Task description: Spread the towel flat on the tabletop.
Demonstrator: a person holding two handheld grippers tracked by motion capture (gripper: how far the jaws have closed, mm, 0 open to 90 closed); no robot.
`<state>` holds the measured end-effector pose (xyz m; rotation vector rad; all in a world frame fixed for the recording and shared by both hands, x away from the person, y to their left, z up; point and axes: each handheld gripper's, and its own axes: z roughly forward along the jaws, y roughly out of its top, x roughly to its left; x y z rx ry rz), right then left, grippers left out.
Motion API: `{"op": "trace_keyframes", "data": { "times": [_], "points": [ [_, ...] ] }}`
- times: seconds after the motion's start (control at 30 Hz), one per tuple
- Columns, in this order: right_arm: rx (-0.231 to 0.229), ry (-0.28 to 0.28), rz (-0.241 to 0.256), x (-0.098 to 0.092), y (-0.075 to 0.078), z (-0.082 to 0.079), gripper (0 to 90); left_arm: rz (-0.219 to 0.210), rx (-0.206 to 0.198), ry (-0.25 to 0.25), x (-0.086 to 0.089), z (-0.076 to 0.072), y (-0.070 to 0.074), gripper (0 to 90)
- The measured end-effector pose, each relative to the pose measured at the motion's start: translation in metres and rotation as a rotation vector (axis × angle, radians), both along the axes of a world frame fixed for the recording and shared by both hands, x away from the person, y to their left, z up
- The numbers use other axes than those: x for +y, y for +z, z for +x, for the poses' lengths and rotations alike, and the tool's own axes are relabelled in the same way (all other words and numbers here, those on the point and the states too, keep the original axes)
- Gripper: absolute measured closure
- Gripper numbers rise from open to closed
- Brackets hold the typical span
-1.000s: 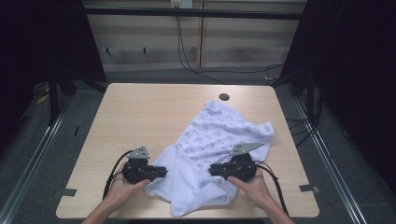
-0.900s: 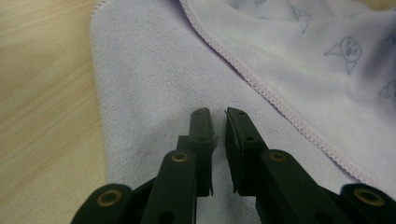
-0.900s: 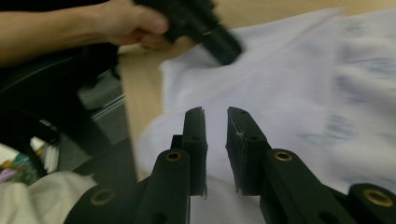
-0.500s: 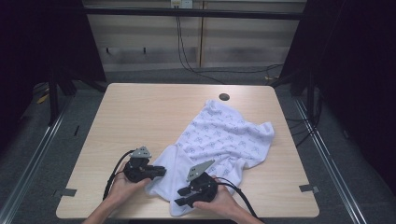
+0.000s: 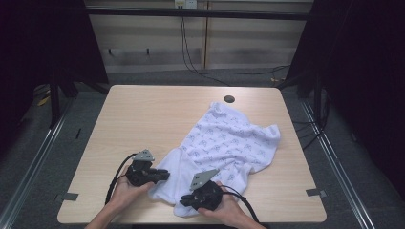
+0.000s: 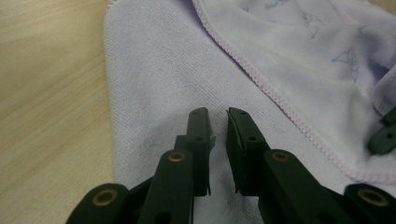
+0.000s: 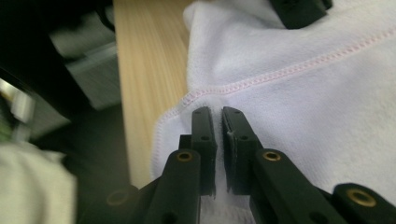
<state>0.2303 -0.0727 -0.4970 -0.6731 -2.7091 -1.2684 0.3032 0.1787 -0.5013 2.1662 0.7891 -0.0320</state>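
The bench (image 5: 143,119) looks like pale wood-grain laminate, smooth and matt. The towel (image 6: 154,84) is soft white cloth with a fine looped nap, stitched pink hems and a faint printed pattern. Both grippers' jaws are matt black plastic with brass-coloured rivets.

Even overhead light on the table (image 5: 143,114), dark surroundings; gripper views blur at their edges.

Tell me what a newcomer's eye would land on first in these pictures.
First, the white patterned towel, rumpled and spread diagonally over the right half of the light wooden table. Next, the two black tools at its near end: the left hand-held gripper at the towel's left edge and the right hand-held gripper over its near corner. In each gripper view the jaws stand slightly apart over the cloth.
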Motion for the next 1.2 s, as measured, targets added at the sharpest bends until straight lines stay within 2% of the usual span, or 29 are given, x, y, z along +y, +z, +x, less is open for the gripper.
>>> {"op": "trace_keyframes", "data": {
  "times": [0.03,0.07,0.1,0.13,0.17,0.2,0.33,0.43,0.47,0.5,0.53,0.6,0.67,0.7,0.73,0.77,0.8,0.87,0.9,0.93,0.97,1.03,1.1,1.17,1.2],
  "points": [
    [0.066,-0.026,0.08,-0.013,0.004,0.007,84.2,0.006,-0.007,0.001,0.0,-0.001,0.0,79.5],
    [0.066,-0.026,0.08,-0.013,0.004,0.007,84.2,0.007,-0.008,0.002,0.0,-0.001,0.0,79.5],
    [0.077,-0.037,0.104,-0.019,0.007,0.01,84.2,0.01,-0.012,0.004,0.0,-0.002,0.0,79.7],
    [0.089,-0.054,0.129,-0.027,0.011,0.013,84.2,0.011,-0.013,0.002,0.0,-0.002,0.0,79.8],
    [0.101,-0.102,0.18,-0.046,0.019,0.018,84.1,0.01,-0.012,-0.002,0.0,-0.002,0.0,81.1],
    [0.101,-0.102,0.18,-0.046,0.019,0.018,84.1,0.006,-0.012,-0.008,0.0,-0.003,0.0,81.1],
    [0.133,-0.207,0.244,-0.091,0.021,0.029,87.7,0.04,-0.038,0.002,-0.003,-0.006,0.002,82.2],
    [0.122,-0.287,0.239,-0.119,0.021,0.033,88.4,0.036,-0.031,0.008,-0.003,-0.007,0.002,82.4],
    [0.125,-0.325,0.258,-0.133,0.018,0.037,88.5,0.039,-0.036,-0.002,-0.002,-0.008,0.002,82.2],
    [0.125,-0.325,0.258,-0.133,0.018,0.037,88.5,0.043,-0.034,-0.019,-0.002,-0.01,0.002,82.2],
    [0.126,-0.355,0.25,-0.142,0.017,0.042,88.5,0.049,-0.03,-0.022,-0.002,-0.014,0.003,82.2],
    [0.116,-0.387,0.225,-0.151,0.015,0.049,88.3,0.046,-0.018,-0.048,0.001,-0.022,0.004,82.3],
    [0.131,-0.425,0.174,-0.162,0.009,0.058,87.3,0.042,0.0,-0.075,0.003,-0.032,0.005,81.9],
    [0.134,-0.453,0.137,-0.167,0.003,0.063,79.6,0.033,0.006,-0.089,0.004,-0.036,0.005,79.8],
    [0.134,-0.453,0.137,-0.167,0.003,0.063,79.6,0.037,0.007,-0.102,0.004,-0.041,0.006,79.8],
    [0.134,-0.497,0.117,-0.169,0.004,0.064,69.1,0.035,0.006,-0.104,0.004,-0.043,0.007,77.9],
    [0.134,-0.497,0.117,-0.169,0.004,0.064,69.1,0.036,0.0,-0.111,0.004,-0.046,0.008,77.9],
    [0.075,-0.532,0.14,-0.174,0.016,0.062,66.9,0.024,-0.001,-0.107,0.006,-0.045,0.009,76.4],
    [0.075,-0.532,0.14,-0.174,0.016,0.062,66.9,0.006,0.001,-0.103,0.007,-0.043,0.009,76.4],
    [0.071,-0.531,0.167,-0.175,0.02,0.061,67.0,-0.012,0.003,-0.09,0.009,-0.041,0.011,75.9],
    [0.066,-0.506,0.198,-0.176,0.025,0.06,65.8,-0.021,0.0,-0.084,0.01,-0.039,0.012,75.3],
    [0.067,-0.501,0.2,-0.174,0.025,0.06,64.8,-0.043,-0.009,-0.053,0.014,-0.033,0.015,74.7],
    [0.072,-0.5,0.217,-0.172,0.026,0.061,59.8,-0.065,-0.015,-0.021,0.018,-0.026,0.017,73.7],
    [0.053,-0.503,0.226,-0.167,0.031,0.064,55.0,-0.076,-0.028,0.009,0.021,-0.019,0.019,73.0],
    [0.028,-0.497,0.248,-0.161,0.038,0.066,53.6,-0.087,-0.033,0.024,0.023,-0.015,0.02,72.6]
  ]
}}
